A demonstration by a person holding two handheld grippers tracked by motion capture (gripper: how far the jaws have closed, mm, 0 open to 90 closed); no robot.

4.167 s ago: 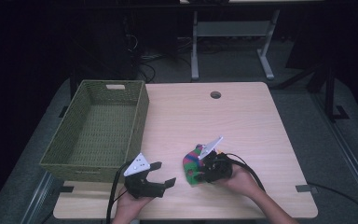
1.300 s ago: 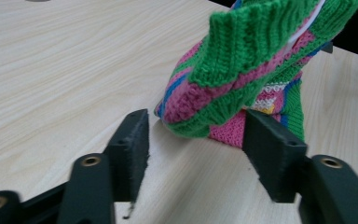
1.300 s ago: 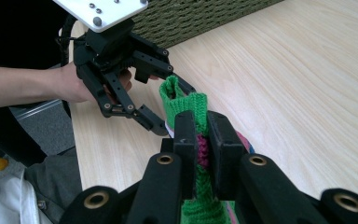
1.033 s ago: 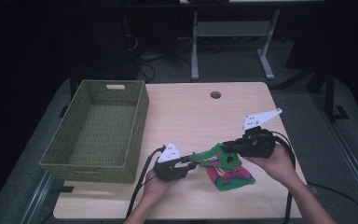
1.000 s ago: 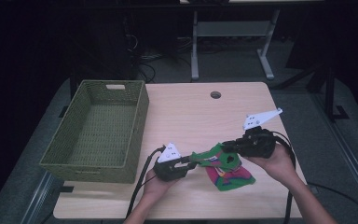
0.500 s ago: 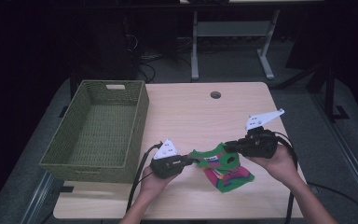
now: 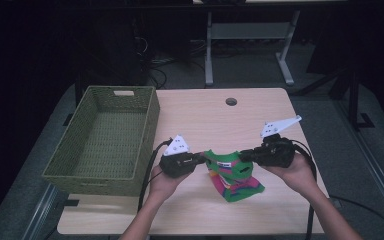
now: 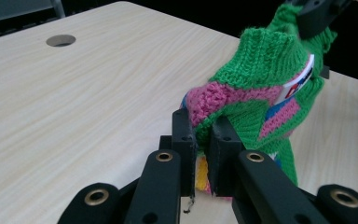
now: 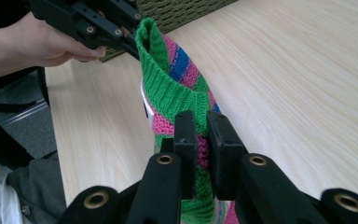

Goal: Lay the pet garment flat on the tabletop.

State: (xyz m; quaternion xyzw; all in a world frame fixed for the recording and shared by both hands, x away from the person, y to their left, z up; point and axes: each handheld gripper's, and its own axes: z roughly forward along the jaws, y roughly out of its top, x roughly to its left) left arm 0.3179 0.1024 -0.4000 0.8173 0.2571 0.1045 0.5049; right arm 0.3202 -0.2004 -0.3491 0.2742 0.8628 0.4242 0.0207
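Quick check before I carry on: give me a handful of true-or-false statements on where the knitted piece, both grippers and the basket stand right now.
1. Both grippers are clamped on the knitted garment. True: the left gripper and the right gripper each pinch its fabric.
2. The garment lies inside the woven basket. False: it is held over the table, to the right of the basket.
3. The basket holds nothing that can be seen. True.
4. The garment is plain green. False: it also has pink and blue, with some yellow.
5. The left gripper hangs open above the table. False: its jaws are shut on the knit.
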